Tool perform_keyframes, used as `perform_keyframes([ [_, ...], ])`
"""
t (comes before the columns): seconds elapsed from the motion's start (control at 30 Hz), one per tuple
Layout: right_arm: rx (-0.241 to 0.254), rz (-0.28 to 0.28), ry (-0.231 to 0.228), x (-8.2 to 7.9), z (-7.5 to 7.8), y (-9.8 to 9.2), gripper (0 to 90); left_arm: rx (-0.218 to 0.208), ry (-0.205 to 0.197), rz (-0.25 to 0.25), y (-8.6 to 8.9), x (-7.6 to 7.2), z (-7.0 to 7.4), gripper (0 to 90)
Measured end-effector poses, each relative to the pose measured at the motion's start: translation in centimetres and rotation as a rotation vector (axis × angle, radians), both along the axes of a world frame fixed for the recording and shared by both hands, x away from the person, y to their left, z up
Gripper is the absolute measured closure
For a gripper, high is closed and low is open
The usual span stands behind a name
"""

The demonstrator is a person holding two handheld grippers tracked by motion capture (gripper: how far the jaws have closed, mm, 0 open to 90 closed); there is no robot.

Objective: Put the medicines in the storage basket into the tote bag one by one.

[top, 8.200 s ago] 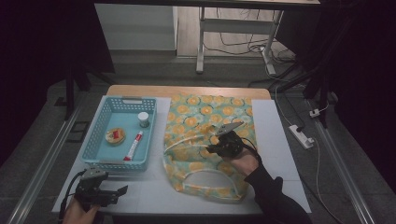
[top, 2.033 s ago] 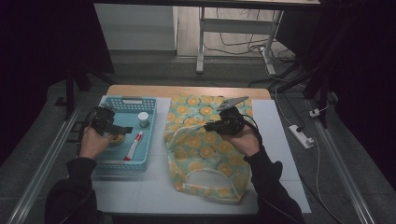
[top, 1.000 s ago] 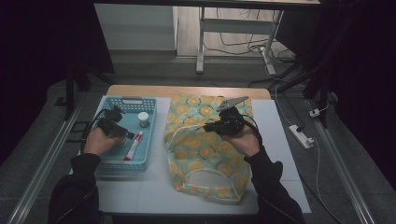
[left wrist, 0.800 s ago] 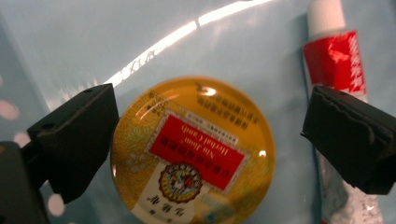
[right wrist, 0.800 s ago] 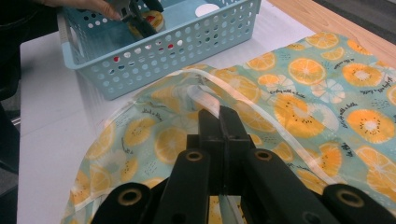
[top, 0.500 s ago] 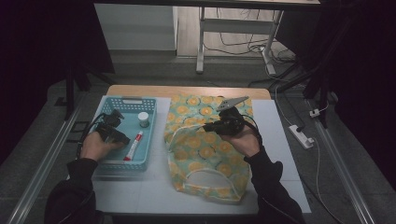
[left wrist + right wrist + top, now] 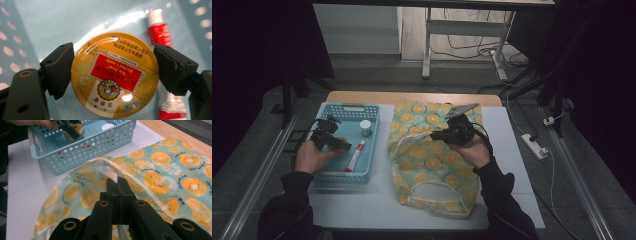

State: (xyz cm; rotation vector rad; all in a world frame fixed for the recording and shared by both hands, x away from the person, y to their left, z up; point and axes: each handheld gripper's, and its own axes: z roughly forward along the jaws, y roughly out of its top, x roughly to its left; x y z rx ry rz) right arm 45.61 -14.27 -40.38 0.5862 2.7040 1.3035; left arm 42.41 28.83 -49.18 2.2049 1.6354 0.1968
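Item: round candy tin [image 7: 115, 75], yellow lid with a red label panel, lying flat on the floor of the blue basket [image 7: 371, 111] at about nine o'clock on the table [image 7: 512, 150]. The left gripper [image 7: 113, 72] brackets it, one jaw at each side of the rim, the left pad touching or nearly so and the right pad showing a thin gap; whether the tin is actually clamped cannot be told. Handling, as a judgement: rigid metal, light, with a glossy lid and a smooth curved wall that could slip (the glare on the lid suggests little friction), so the hold belongs across the widest part of the rim, jaws level. Beside it lies a red and white tube [image 7: 160, 32], and a white-capped jar [image 7: 365, 127] stands toward the basket's twelve o'clock end. The right gripper [image 7: 117, 186] has its jaws pressed together on the clear trimmed edge of the orange-print bag [image 7: 432, 165], soft thin fabric spread at the table's centre, lifting that edge a little. The left gripper view gives the tin's label and the jaw spacing, which the high view is too small to resolve; the right gripper view shows the pinch on the bag; the high view alone gives the whole layout and both forearms.
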Motion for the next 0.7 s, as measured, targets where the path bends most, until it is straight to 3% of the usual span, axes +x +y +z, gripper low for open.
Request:
perform_keyframes([
  [0.3, 0.002, -0.005, -0.007, 0.1, 0.0, -0.1, 90.0, -0.064, -0.111, -0.072, -0.7, -1.3, 2.2, 21.2],
  [0.7, 0.006, -0.011, -0.011, 0.2, -0.2, -0.1, 90.0, -0.116, -0.184, -0.161, -2.6, -2.9, 4.2, 21.2],
])
